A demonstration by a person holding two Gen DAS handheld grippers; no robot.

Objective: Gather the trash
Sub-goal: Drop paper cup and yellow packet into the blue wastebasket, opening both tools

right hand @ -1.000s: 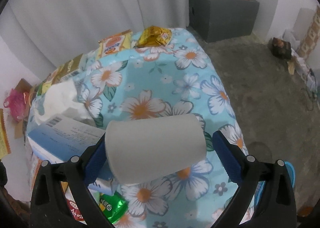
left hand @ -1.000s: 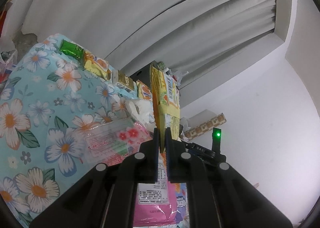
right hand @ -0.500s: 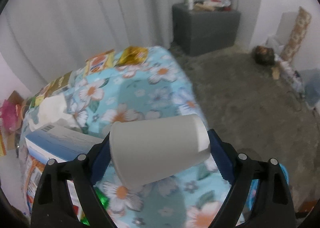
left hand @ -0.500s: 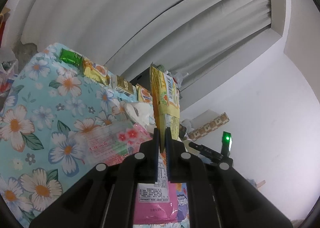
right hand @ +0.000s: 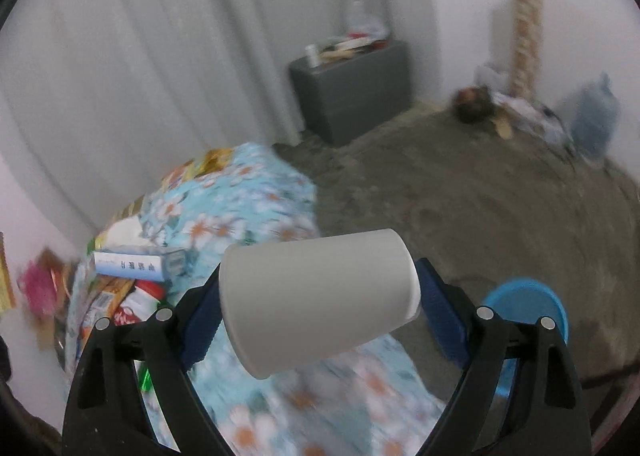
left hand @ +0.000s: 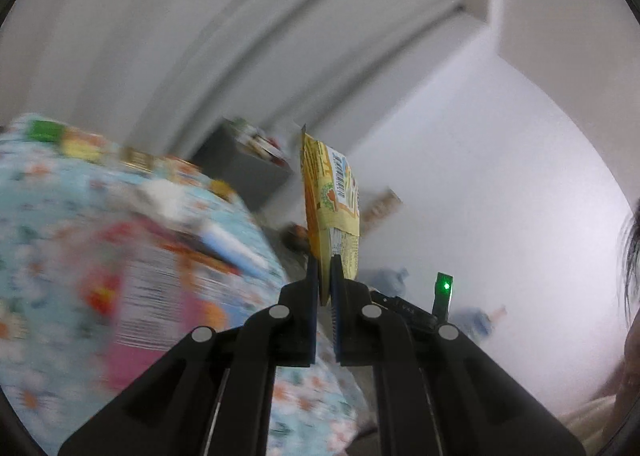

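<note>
My left gripper (left hand: pixel 325 276) is shut on a yellow snack wrapper (left hand: pixel 329 200) that stands upright above the jaws. It is held off the right edge of the flowered table (left hand: pixel 48 224), which is blurred. My right gripper (right hand: pixel 320 296) is shut on a white paper cup (right hand: pixel 316 296) lying sideways between the blue pads. A round blue bin (right hand: pixel 528 308) shows on the floor just right of the cup. Wrappers and a blue-white box (right hand: pixel 132 266) lie on the flowered table (right hand: pixel 240 196) in the right wrist view.
A grey cabinet (right hand: pixel 352 92) with clutter on top stands by the curtain. Rubbish and a large water bottle (right hand: pixel 594 116) lie along the far wall. The floor (right hand: pixel 460 196) is bare grey concrete. Several wrappers (left hand: pixel 132 288) lie blurred on the table.
Both grippers have swung to the right, away from the table and toward the floor side. The blue bin has come into the right wrist view. Both holds are unchanged.
</note>
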